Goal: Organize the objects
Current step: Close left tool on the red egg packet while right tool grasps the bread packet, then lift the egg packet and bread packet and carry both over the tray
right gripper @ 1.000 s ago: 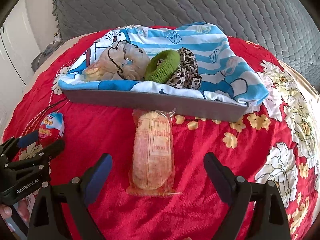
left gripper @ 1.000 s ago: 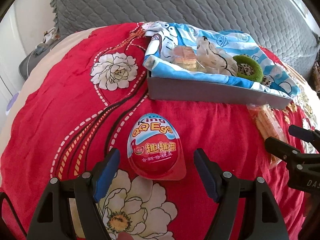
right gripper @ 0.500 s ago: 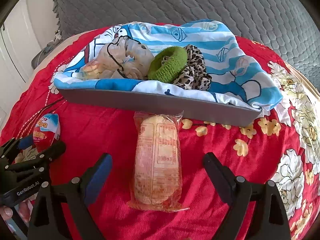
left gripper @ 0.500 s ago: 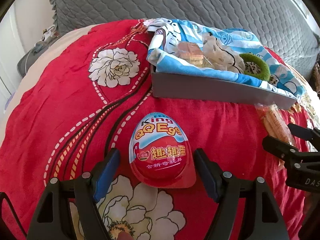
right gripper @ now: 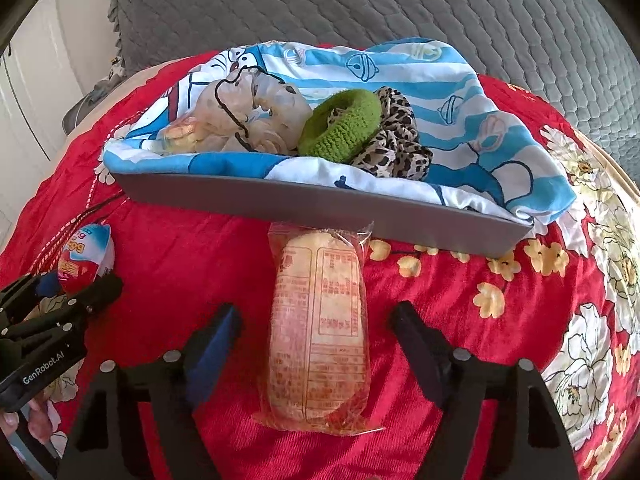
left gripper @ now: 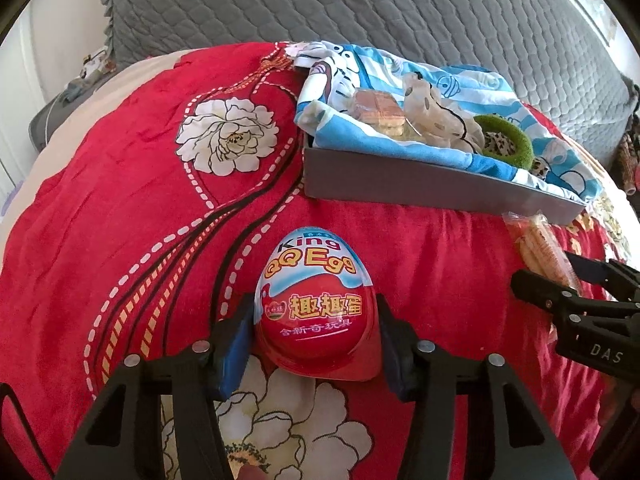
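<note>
Both tools are taking one thing each from the bed, so the step in hand is, as I judge it, to close on them before the lift to the grey shallow tray (right gripper: pixel 320 208), which is lined with a blue and white cartoon cloth (right gripper: pixel 460 92).

The left tool (left gripper: pixel 316 340) has just been closing its jaws, and the red and blue egg-shaped plastic toy package (left gripper: pixel 316 308) stands between them. The blue pads seem to meet the wide lower part of the egg on both sides, so it looks pinched there. To do this well, the pressure should stay at the widest part, because the shell is round and smooth and could slip forward if the pads sit too high.

The right tool (right gripper: pixel 316 340) has also just been closing. The long clear-wrapped snack packet (right gripper: pixel 320 328) lies between its jaws, lengthwise along them, but a gap shows on each side, so the jaws are spread and not yet holding. The closing should go on evenly and softly, since the wrapper is thin and the content may crush.

The egg rests on the red flowered bedspread (left gripper: pixel 140 200), in front of the tray's left corner. The packet's far end reaches just to the tray's front wall. In the tray lie a green knitted hair ring (right gripper: pixel 340 124) and a leopard-print scrunchie (right gripper: pixel 396 144).
</note>
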Demonstrator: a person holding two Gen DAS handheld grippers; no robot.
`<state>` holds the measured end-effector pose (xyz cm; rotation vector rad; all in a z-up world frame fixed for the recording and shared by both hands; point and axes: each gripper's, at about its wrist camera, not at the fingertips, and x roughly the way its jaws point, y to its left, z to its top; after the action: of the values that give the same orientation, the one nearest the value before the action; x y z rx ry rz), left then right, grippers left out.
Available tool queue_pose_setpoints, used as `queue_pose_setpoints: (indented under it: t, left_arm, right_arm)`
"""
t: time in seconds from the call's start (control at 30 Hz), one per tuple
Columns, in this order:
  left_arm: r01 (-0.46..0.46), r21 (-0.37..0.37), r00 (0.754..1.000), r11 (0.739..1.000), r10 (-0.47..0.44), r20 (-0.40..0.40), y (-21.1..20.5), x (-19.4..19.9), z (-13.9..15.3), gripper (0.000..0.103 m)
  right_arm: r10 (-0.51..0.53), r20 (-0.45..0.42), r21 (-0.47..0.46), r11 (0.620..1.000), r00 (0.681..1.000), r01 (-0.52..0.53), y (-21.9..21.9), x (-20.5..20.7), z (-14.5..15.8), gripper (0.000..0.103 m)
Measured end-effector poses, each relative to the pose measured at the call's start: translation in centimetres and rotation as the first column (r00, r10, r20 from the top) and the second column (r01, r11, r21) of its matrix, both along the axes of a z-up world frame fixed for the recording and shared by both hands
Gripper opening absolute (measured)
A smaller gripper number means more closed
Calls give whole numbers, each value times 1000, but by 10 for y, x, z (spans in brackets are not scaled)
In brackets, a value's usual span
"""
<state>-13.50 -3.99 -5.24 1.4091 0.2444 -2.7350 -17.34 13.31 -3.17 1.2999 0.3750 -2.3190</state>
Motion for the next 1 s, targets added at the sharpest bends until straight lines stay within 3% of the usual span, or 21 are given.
queue_pose_setpoints:
  t: [0.13, 0.27, 0.7, 1.0]
  left_arm:
    - [8, 11, 1000, 1000, -8, -2, -1, 2, 1, 56]
    - [8, 18, 1000, 1000, -8, -8, -1, 3, 3, 56]
    - [4, 18, 1000, 1000, -4, -21, 2, 4, 13, 56]
    - [34, 2, 998, 999, -34, -44, 18, 7, 37, 56]
  right_arm:
    - [3, -2, -6, 1000, 1000, -3, 0, 1, 1, 64]
    - [13, -1, -12, 1000, 1000, -13, -1, 2, 2, 42]
    - [30, 0, -37, 999, 1000, -30, 1, 6, 12, 39]
    - [34, -36, -90, 995, 999, -37, 7, 12, 42, 39]
